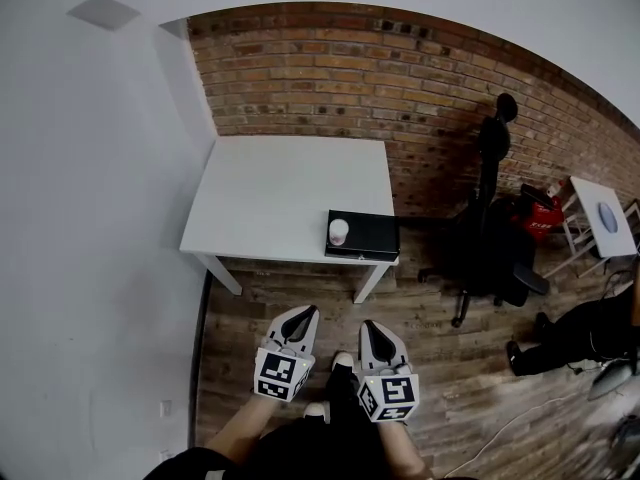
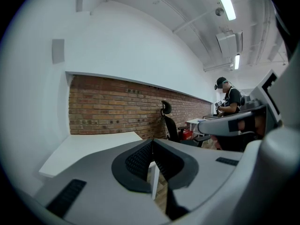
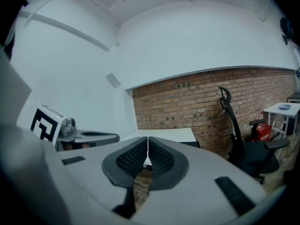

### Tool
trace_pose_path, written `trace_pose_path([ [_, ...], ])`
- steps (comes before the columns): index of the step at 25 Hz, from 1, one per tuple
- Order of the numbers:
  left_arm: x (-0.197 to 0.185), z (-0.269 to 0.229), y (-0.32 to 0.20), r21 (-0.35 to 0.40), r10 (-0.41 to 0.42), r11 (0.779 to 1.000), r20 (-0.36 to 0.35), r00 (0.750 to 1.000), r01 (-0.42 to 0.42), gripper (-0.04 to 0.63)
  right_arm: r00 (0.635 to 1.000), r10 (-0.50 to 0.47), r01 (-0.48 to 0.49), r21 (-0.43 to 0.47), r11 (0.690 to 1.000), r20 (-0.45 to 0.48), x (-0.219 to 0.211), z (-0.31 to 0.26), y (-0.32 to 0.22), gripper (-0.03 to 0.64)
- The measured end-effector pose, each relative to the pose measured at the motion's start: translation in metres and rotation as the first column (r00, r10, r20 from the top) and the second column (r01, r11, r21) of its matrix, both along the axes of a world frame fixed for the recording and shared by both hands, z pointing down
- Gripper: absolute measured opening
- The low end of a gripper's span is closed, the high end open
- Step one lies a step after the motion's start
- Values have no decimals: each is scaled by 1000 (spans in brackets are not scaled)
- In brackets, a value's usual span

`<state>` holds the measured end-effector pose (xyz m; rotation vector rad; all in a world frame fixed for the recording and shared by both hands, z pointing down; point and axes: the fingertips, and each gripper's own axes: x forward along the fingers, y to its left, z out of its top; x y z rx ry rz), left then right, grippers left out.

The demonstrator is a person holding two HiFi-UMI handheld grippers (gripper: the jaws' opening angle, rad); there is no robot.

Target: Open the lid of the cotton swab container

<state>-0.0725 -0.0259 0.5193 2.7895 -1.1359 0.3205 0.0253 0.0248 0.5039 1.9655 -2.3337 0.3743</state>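
Left hand-held gripper [image 1: 307,314] & right hand-held gripper [image 1: 367,326], low centre, both closed & empty: approach tabletop [image 1: 280,193], open jaws, pin mid-frame cotton swab container [image 1: 339,232] w/ one, open it w/ other.

White container [image 1: 339,231], black box [image 1: 372,233], white table [image 1: 285,193]

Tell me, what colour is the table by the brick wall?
White. The table shows best in the head view, standing against the brick wall.

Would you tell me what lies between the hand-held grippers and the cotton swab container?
In the head view, only wooden floor and the white table's front edge lie between them; the container stands on a black box.
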Motion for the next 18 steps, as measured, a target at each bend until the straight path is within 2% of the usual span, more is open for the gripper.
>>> trace_pose_path([
  [18, 51, 10, -120, -42, -77, 996, 18, 997, 78, 15, 996, -93, 94, -19, 995, 15, 54, 3, -137, 21],
])
